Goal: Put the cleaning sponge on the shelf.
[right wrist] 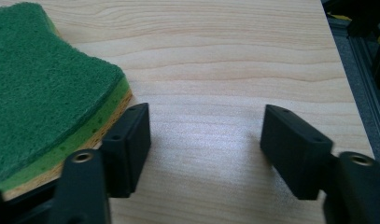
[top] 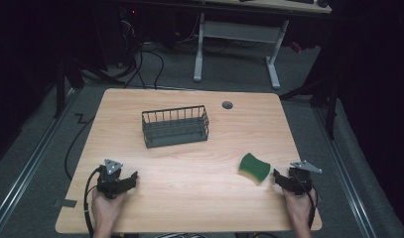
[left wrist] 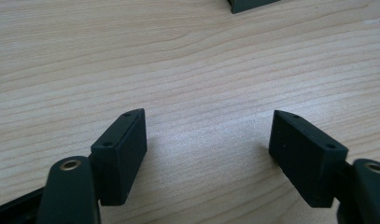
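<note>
While both grippers' fingers gape wide, the sponge (top: pixel 254 167) lies lower right, just beside the right gripper (top: pixel 281 178).

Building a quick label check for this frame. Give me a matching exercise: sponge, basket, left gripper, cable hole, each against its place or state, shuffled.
Things:
1. sponge
2. wire basket
3. left gripper
4. cable hole

Places or states:
A. round, grey, near the table's far edge
B. open over bare wood, near left corner
C. green top, lying just left of the right gripper
D. dark, empty, standing mid-table

Pairs: 1-C, 2-D, 3-B, 4-A
</note>
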The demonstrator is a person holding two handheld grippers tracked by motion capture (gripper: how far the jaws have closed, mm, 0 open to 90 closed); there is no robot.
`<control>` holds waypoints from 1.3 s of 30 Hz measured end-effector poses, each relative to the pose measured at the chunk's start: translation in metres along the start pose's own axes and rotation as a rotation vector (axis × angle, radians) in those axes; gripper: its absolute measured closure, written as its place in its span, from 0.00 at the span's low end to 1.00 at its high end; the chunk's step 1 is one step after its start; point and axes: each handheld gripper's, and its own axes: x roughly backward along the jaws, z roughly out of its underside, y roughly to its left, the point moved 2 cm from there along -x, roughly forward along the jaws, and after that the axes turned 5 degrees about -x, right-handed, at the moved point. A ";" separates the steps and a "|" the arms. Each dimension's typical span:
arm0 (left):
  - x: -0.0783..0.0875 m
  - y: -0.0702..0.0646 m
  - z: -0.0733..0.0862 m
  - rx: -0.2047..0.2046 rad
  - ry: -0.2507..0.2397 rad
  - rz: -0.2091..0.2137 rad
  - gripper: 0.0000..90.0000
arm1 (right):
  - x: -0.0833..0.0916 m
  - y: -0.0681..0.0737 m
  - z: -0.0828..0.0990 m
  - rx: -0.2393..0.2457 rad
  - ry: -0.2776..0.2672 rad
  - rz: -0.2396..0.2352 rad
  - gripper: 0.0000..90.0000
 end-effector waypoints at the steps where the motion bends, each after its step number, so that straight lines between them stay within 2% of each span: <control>1: 0.000 0.000 0.000 0.000 0.000 0.000 0.32 | 0.000 0.000 0.000 0.000 0.000 0.000 0.41; 3: 0.001 0.001 0.000 0.022 -0.006 -0.001 0.33 | 0.002 0.000 0.001 0.001 -0.006 0.005 0.48; 6: 0.001 0.001 0.000 0.029 -0.009 -0.002 0.35 | 0.003 -0.001 0.002 0.001 -0.010 0.007 0.51; 9: 0.002 0.002 0.001 0.040 -0.012 -0.002 0.37 | 0.006 -0.001 0.004 -0.012 -0.022 -0.018 0.58; 11: 0.002 0.003 0.000 0.042 -0.010 0.002 0.40 | 0.009 -0.001 0.004 -0.012 -0.044 -0.052 0.61; 13: 0.005 0.004 -0.001 0.061 -0.010 0.024 0.43 | 0.013 -0.001 0.003 -0.011 -0.082 -0.093 0.63; 16: 0.008 0.003 -0.004 0.049 -0.017 0.025 0.46 | 0.020 0.003 0.000 -0.002 -0.120 -0.124 0.65; 18: 0.009 0.003 -0.005 0.048 -0.023 0.028 0.48 | 0.022 0.005 -0.001 0.006 -0.124 -0.132 0.65; 19: 0.011 0.003 -0.007 0.037 -0.038 0.034 0.49 | 0.025 0.009 -0.005 0.024 -0.130 -0.149 0.65; 22: 0.012 0.003 -0.010 0.034 -0.041 0.053 0.53 | 0.028 0.013 -0.009 0.040 -0.143 -0.162 0.65; 23: 0.013 0.002 -0.014 0.038 -0.040 0.064 0.53 | 0.031 0.018 -0.014 0.051 -0.149 -0.176 0.67; 28: 0.014 0.003 -0.024 0.059 -0.028 0.067 0.53 | 0.031 0.029 -0.024 0.078 -0.128 -0.208 0.73; 30: 0.014 0.003 -0.033 0.067 -0.030 0.084 0.54 | 0.030 0.039 -0.031 0.104 -0.116 -0.235 0.76; 33: 0.015 0.002 -0.039 0.066 -0.036 0.094 0.54 | 0.028 0.048 -0.037 0.115 -0.105 -0.273 0.76; 36: 0.018 0.000 -0.048 0.057 -0.040 0.106 0.54 | 0.027 0.063 -0.039 0.169 -0.084 -0.289 0.76; 39: 0.020 0.000 -0.052 0.062 -0.051 0.121 0.53 | 0.026 0.076 -0.043 0.183 -0.075 -0.316 0.76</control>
